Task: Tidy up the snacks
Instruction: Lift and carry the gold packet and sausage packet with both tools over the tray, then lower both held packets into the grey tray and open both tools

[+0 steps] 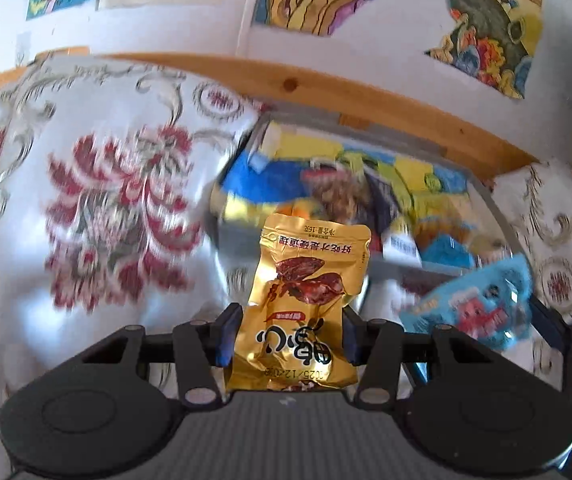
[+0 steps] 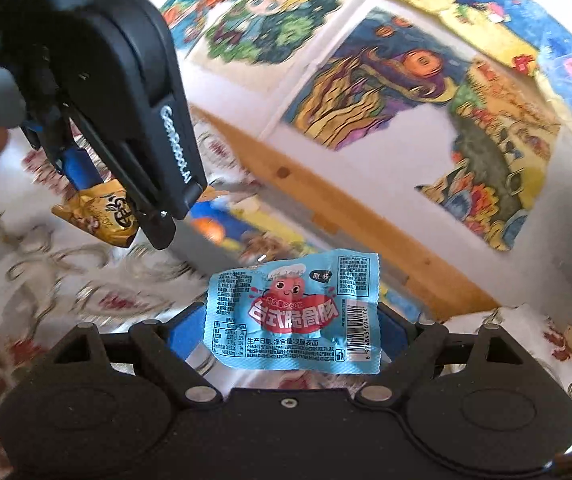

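1. The left gripper (image 1: pixel 288 334) clamps a gold snack packet (image 1: pixel 306 300) between its 2 fingers.
2. The right gripper (image 2: pixel 292 330) pinches a blue sausage packet (image 2: pixel 294 312).
3. Both packets hang above the floral cloth (image 1: pixel 85 200), near a grey bin (image 1: pixel 498 208) already full of snacks (image 1: pixel 366 184).

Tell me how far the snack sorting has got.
Done: the grey bin already holds a pile of packets. In hand: the left gripper is shut on a gold packet, the right gripper on a blue packet, both held short of the bin. Left: dropping both in. No loose snacks show on the floral cloth.
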Motion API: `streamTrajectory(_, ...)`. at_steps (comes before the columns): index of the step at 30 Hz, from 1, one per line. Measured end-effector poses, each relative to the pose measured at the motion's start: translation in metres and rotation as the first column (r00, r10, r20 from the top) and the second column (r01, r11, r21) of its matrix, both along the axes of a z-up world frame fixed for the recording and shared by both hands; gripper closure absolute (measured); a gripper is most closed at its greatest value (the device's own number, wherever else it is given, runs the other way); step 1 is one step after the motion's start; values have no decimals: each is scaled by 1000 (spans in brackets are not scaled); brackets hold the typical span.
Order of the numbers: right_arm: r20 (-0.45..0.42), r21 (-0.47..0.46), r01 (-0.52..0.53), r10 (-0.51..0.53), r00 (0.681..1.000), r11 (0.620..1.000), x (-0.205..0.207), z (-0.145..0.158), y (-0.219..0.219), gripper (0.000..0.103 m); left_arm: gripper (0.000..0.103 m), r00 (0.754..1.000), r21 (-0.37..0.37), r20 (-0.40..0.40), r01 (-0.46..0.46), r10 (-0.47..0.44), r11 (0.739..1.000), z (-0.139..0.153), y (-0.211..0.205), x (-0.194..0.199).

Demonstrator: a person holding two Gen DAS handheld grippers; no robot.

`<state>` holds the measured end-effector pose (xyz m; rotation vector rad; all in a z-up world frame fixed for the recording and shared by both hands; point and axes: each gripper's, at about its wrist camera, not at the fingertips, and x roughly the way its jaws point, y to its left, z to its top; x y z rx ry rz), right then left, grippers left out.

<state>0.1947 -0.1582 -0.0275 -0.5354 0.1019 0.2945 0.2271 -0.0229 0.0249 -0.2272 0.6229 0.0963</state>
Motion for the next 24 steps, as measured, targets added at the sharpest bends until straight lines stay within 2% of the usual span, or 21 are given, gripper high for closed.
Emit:
streamTrajectory(5,85,54,16,-20,996,998,27,18,-12,15,49,999,55,30,-22,20,998,13,-5,31)
streamTrajectory(12,82,145,64,-77,994,987,77,37,-35,15,49,999,85,11,-42,42,995,13,-12,73)
streamTrajectory(18,27,204,83,-90,996,975,110,47,-44,15,49,998,96,-5,-58,59,994,8,-15,103)
streamTrajectory(24,-72,225,80,-66,995,971,131,38,-41,15,48,997,83,-33,-68,71,994,-1,-16,121)
